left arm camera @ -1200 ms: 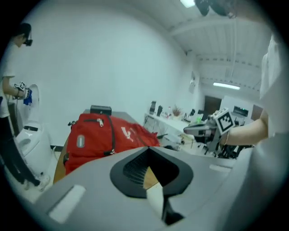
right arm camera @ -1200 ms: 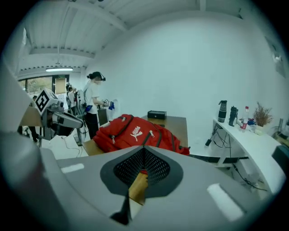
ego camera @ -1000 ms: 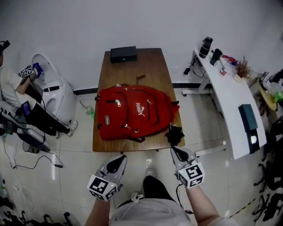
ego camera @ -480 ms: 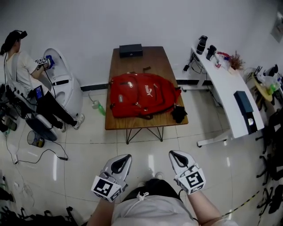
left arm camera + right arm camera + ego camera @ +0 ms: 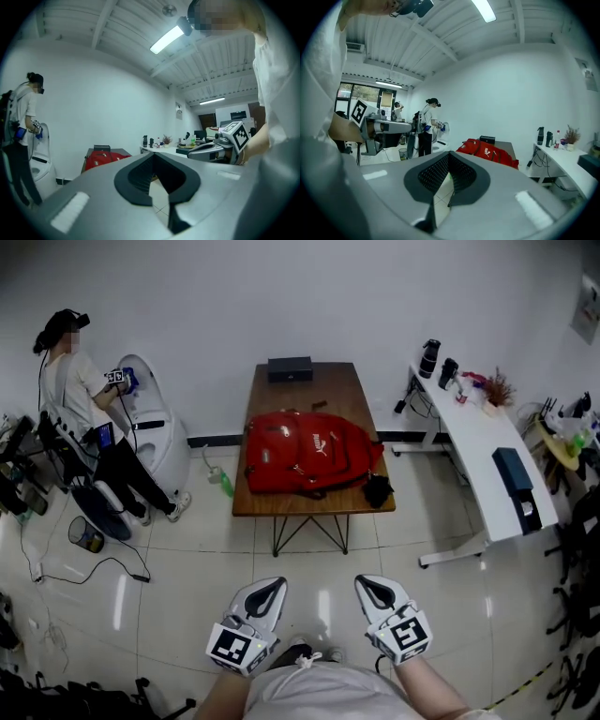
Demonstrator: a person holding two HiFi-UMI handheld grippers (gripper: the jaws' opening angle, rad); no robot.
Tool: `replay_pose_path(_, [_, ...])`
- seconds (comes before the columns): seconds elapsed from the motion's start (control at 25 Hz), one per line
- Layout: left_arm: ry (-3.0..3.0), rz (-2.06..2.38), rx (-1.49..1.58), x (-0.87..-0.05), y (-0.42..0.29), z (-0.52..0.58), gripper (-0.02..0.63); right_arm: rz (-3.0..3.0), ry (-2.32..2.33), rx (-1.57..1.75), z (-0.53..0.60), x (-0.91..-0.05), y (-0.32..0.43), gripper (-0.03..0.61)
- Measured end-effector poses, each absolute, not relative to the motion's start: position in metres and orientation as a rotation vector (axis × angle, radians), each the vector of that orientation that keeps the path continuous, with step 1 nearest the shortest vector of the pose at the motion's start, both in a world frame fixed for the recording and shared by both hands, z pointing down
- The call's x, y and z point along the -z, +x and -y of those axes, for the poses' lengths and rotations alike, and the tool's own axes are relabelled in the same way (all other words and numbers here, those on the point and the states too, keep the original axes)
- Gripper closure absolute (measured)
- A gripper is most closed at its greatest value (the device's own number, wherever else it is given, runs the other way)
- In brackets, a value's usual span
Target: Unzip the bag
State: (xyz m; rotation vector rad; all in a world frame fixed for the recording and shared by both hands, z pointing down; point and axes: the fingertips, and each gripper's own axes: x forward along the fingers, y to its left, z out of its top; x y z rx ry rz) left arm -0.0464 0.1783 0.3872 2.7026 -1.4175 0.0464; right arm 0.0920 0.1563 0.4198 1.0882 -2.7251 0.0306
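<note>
Floor (image 5: 197,559) flanks both table (image 5: 319,390) edges beside the backpack (image 5: 305,451).

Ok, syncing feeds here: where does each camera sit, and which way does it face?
Head view: on the head, steeply down at the table; left hand-held gripper, right hand-held gripper show.
Left gripper view: on that hand-held gripper, level along its shut jaws; the right one shows.
Right gripper view: likewise, toward the table; the left one shows.
All share the red backpack.
</note>
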Motion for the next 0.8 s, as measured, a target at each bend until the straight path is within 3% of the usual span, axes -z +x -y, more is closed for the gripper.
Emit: replay_pose_path(0.8, [2.640, 1.476, -0.022, -0.383, -0.041, -0.191, 0.606, 2.722, 1.123, -0.042, -0.165, -0.398, 0.099, 0.572])
